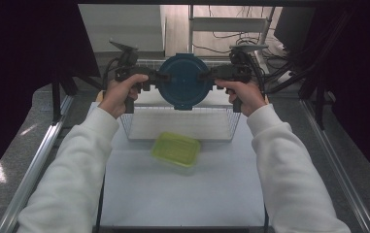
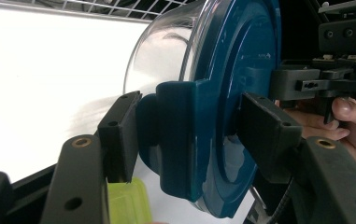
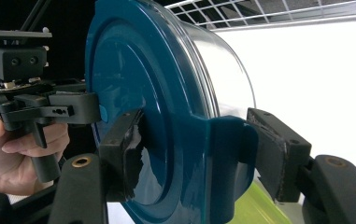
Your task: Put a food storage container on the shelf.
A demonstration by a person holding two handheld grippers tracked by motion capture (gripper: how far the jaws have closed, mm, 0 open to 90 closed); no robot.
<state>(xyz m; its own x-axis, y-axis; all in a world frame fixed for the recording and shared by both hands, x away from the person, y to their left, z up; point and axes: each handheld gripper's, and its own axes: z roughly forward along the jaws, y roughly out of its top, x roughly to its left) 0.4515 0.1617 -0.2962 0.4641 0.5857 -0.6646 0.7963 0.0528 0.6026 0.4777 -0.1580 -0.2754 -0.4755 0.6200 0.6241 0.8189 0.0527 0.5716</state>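
Note:
A round clear container (image 2: 166, 51) with a dark blue lid (image 1: 184, 80) hangs in the air over a wire basket (image 1: 139, 128), turned on edge so the lid faces me. My left gripper (image 1: 157, 77) is shut on the lid's left latch tab (image 2: 180, 135), one pad on the lid face and one on the bowl side. My right gripper (image 1: 207, 76) is shut on the opposite latch tab (image 3: 227, 149) in the same way. In the left gripper view its jaws (image 2: 194, 135) clamp the rim; in the right gripper view its jaws (image 3: 201, 154) do likewise.
A lime-green lidded box (image 1: 176, 149) lies on the white table (image 1: 182, 194) just in front of the basket. Metal rails (image 1: 42, 155) run along both table sides. Cables and a stand (image 1: 231, 29) are behind the basket.

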